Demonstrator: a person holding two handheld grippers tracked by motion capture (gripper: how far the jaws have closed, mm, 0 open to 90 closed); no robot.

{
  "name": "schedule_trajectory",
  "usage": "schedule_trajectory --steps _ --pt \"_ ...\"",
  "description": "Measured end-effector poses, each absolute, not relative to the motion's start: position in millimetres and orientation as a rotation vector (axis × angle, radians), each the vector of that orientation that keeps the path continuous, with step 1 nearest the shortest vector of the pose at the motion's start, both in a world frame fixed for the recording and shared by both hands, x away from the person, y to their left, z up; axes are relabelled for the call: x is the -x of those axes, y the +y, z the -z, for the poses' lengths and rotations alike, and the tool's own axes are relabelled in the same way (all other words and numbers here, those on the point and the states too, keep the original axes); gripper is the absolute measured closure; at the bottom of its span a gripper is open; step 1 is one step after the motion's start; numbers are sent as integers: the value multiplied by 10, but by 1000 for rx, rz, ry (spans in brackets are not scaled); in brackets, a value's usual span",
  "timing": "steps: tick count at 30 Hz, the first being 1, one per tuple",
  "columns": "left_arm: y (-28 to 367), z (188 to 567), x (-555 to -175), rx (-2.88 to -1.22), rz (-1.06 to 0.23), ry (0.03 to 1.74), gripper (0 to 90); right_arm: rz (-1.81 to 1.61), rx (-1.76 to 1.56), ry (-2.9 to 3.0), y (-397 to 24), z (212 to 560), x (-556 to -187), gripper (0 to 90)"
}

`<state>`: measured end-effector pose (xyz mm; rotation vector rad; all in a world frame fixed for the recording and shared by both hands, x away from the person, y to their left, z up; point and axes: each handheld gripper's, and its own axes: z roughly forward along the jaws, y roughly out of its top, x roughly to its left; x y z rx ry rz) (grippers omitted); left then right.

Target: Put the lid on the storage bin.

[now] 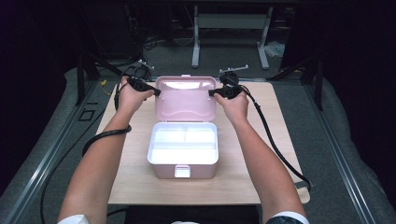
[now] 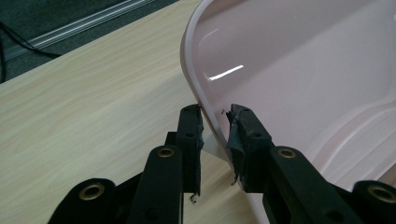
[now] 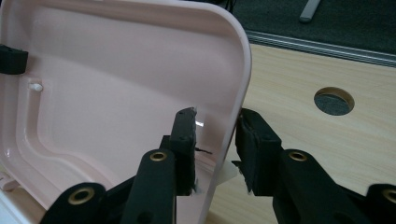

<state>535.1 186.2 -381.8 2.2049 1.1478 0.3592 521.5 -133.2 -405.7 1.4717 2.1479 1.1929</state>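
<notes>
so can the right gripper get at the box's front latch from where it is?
Probably yes, after a move. The right gripper straddles the open lid edge at the far side; the latch faces the person, with bare table around it and nothing blocking.

box point(image 1: 183, 171): was pale pink, white inside
lid point(image 1: 186, 100): was pale pink
table point(image 1: 135, 179): was light wood grain
grippers' jaws: were black
floor point(image 1: 327, 154): was grey

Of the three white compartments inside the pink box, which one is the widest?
The front compartment, nearest the latch: it spans the box's full width, while the two rear ones share a row.
</notes>
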Motion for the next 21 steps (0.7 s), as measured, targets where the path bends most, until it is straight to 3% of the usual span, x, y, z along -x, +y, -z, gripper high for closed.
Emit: schedule_trajectory --steps 21 --pt "1939 3571 -5091 -2143 -325 1030 685 -1246 -1348 2152 -1383 3751 -4924 684"
